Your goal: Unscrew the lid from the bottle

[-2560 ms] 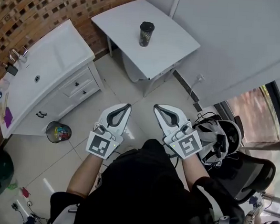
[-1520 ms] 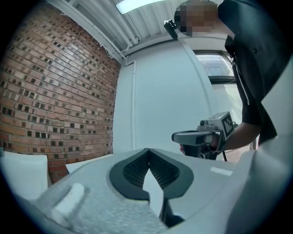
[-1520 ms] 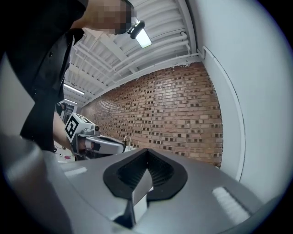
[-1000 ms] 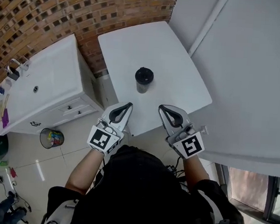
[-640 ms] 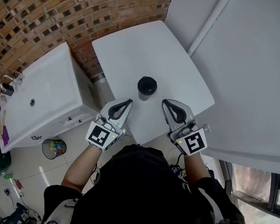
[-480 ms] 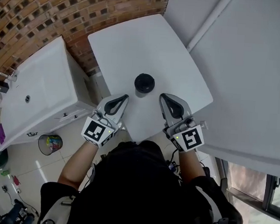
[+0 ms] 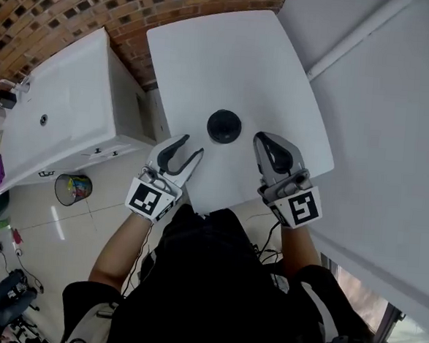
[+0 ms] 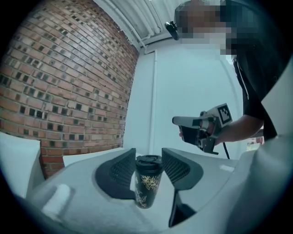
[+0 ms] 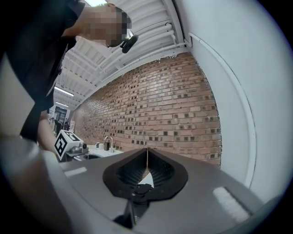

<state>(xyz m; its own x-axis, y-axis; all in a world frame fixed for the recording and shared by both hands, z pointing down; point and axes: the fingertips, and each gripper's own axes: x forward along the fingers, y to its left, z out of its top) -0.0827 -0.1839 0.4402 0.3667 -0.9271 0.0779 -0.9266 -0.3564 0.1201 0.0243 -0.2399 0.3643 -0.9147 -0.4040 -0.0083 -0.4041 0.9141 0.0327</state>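
Note:
A dark bottle (image 7: 223, 125) with a black lid stands upright near the front of the white table (image 7: 230, 51). In the left gripper view the bottle (image 8: 147, 185) shows a gold pattern and its lid (image 8: 148, 160) is on. My left gripper (image 7: 193, 145) hovers just short of the bottle at its left, jaws opening, nothing pressed between them; the bottle lies ahead of the tips. My right gripper (image 7: 261, 138) is shut and empty at the bottle's right, a little apart from it. In its own view the right gripper (image 9: 147, 151) points at the brick wall.
A white sink cabinet (image 7: 57, 112) stands left of the table, a small bin (image 7: 70, 188) on the floor in front of it. A brick wall (image 7: 101, 5) runs behind both. A grey wall (image 7: 393, 128) closes in on the right.
Both grippers have come forward over the table's front edge toward the bottle. The left jaws, shut before, have parted. The right jaws stay shut.

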